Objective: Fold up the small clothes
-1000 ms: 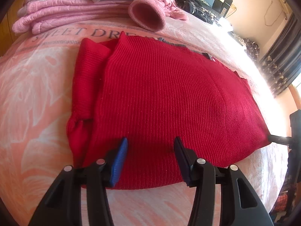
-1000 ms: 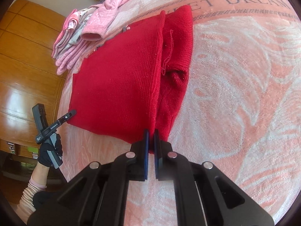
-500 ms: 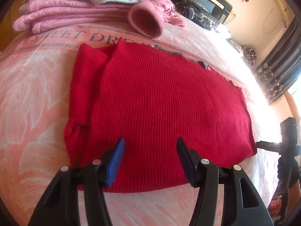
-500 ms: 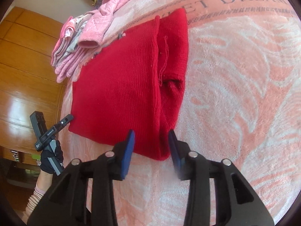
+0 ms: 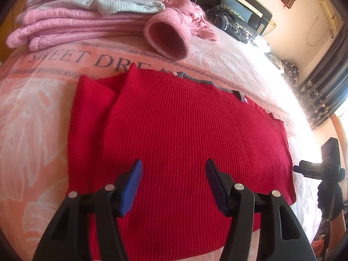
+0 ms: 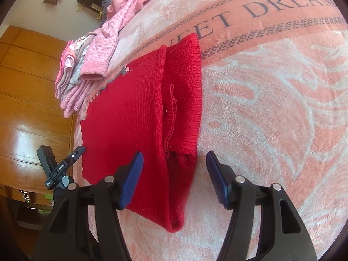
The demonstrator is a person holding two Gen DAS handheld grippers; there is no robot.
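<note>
Two handheld grippers are hovering over a red knit sweater (image 5: 184,143) that is lying folded on a pink blanket (image 6: 271,113) covering a bed. Nearest the lens, the left gripper (image 5: 174,184) is holding its blue-padded fingers (image 5: 132,187) spread wide above the sweater's near hem, gripping nothing. The right gripper (image 6: 174,176) is likewise standing wide apart and empty, straddling the near corner where a sleeve is lying folded in beside the sweater's body. In the left wrist view the right gripper is showing at the far right edge beside the bed, held in a dark-gloved hand (image 5: 328,195); in the right wrist view the left gripper is showing at the lower left. Just beyond the sweater, the blanket's printed band of lettering (image 5: 71,57) is running across the bed. Farther back, a loose pink garment (image 5: 171,37) is lying with its open cuff facing the camera, next to a stack of folded pink and grey clothes (image 5: 82,15). Wooden wardrobe panels (image 6: 26,100) are rising behind the bed.
</note>
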